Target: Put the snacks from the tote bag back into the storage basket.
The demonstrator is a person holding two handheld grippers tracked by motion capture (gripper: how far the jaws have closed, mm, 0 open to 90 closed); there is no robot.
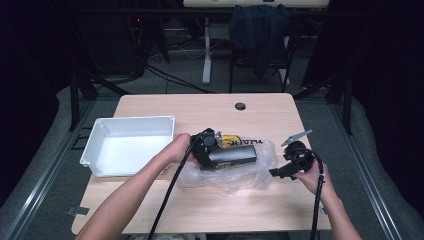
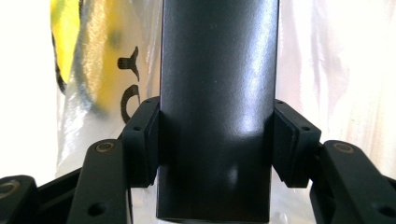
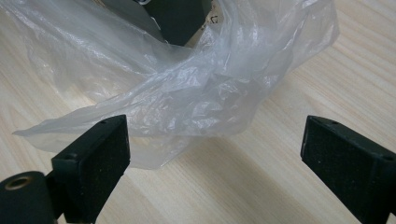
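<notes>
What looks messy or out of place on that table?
The clear plastic bag lies crumpled and spread across the middle of the table, with a yellow printed item showing through it. The left hand-held gripper grips a black box over the bag. The white bin sits squarely; nothing looks spilled or broken.

A smooth, semi-glossy black box is seen against a crinkled clear plastic bag on a matt pale wood-grain table.
</notes>
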